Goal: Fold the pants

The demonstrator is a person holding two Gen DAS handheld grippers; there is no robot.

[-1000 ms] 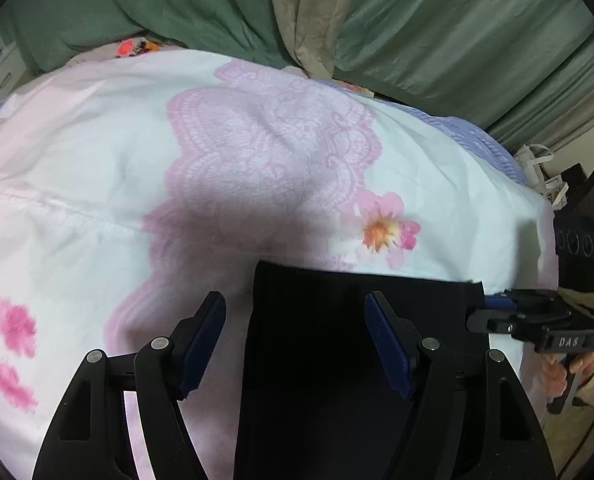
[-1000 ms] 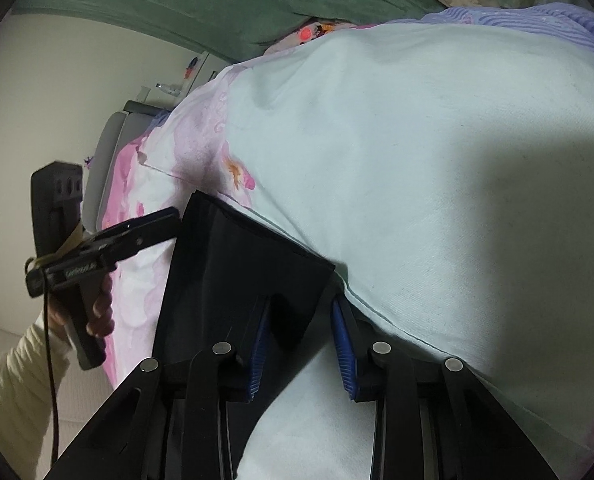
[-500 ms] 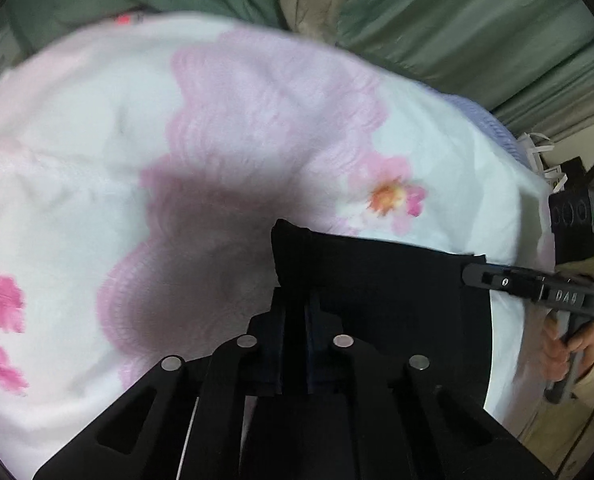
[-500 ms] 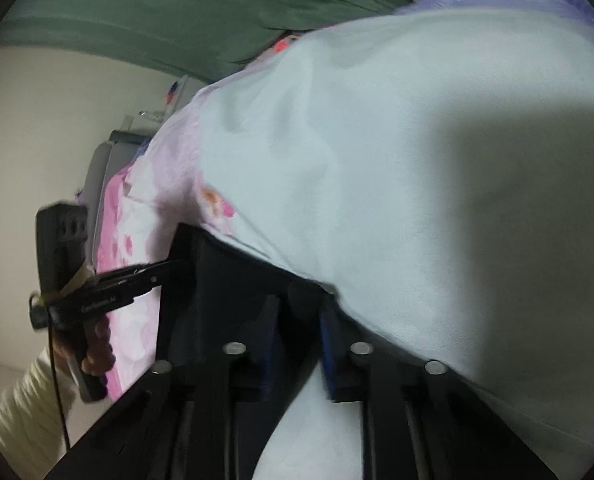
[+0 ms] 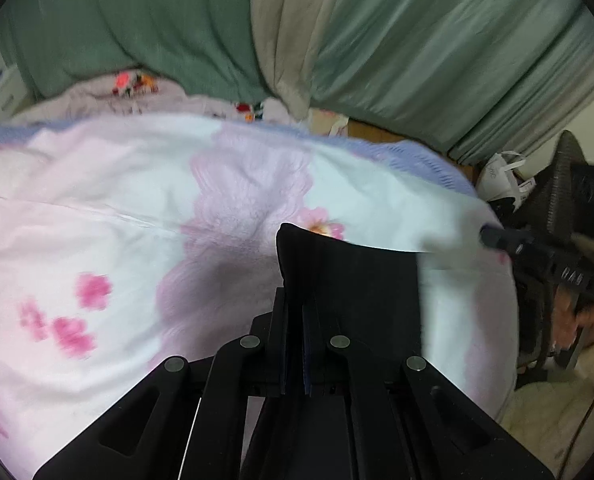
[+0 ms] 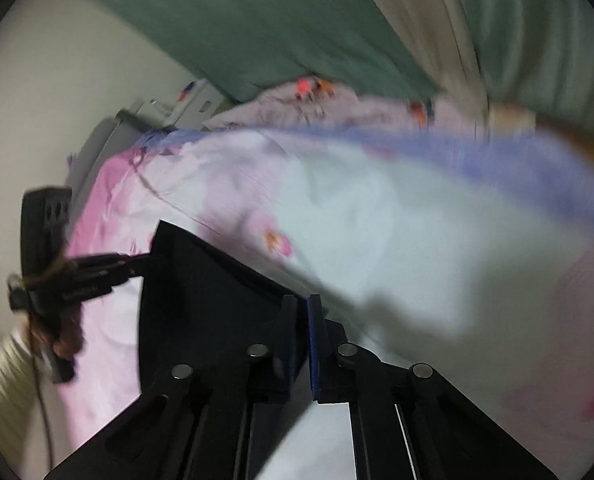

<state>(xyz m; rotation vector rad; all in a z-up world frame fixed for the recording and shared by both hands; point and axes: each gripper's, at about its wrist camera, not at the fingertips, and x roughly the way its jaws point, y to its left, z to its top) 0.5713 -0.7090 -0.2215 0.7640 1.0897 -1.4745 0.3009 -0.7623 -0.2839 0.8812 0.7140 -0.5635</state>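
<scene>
I judged the lift would go best with both corners raised level, keeping the hem taut before carrying it over. Count: one floral bedspread point(image 5: 145, 216); one pair of black pants point(image 5: 361, 280) lying on it; two grippers, left gripper point(image 5: 295, 320) and right gripper point(image 6: 302, 332), each clenched on a pants corner.

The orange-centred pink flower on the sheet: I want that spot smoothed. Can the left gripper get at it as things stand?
Probably not: the left gripper is shut on the black pants, whose lifted edge hangs just before the flower.
</scene>
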